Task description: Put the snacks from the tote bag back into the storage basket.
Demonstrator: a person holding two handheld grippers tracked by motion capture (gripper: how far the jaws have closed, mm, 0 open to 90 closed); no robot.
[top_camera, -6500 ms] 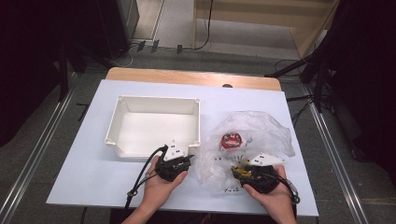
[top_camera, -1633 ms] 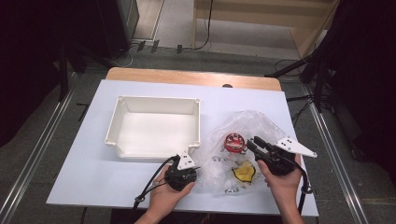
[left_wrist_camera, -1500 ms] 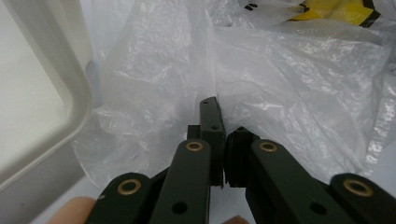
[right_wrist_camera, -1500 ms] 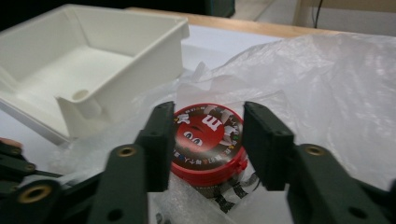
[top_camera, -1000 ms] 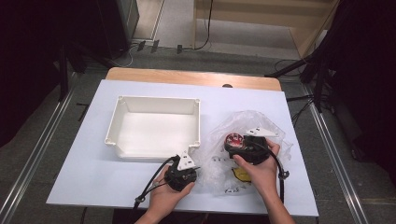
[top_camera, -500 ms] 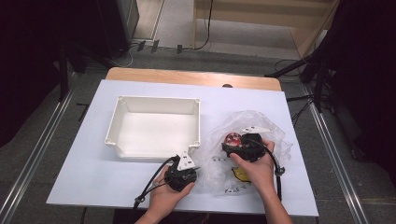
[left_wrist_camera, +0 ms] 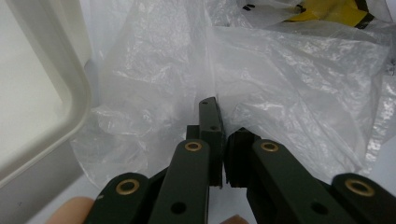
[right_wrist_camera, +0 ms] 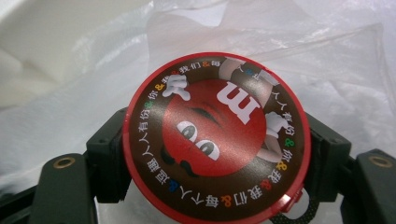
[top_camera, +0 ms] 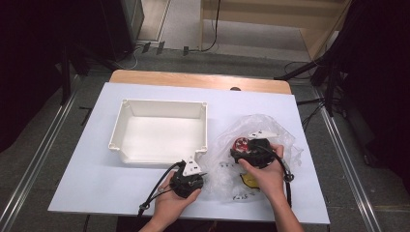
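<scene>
Candy tin (right_wrist_camera: 215, 137), round and red-lidded, is sitting between my right gripper (right_wrist_camera: 217, 161) jaws, which have just been closing on its rim inside the clear plastic bag (top_camera: 261, 128); my left gripper (left_wrist_camera: 220, 140) is pinching the bag's edge shut, anchoring it beside the white tray (top_camera: 126, 145).

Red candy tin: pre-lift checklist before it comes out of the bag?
1. Right gripper around the red candy tin, one jaw at each side: ok; jaws have just been closing.
2. Pads pressing firmly on the tin: cannot tell.
3. Left gripper shut on the plastic bag, pinning its edge: ok.
4. Bag film clear of the tin's top: ok in the right gripper view.
5. White bin has bare floor for a drop: ok.
6. Yellow item in the bag, apart from the tin: ok.
</scene>
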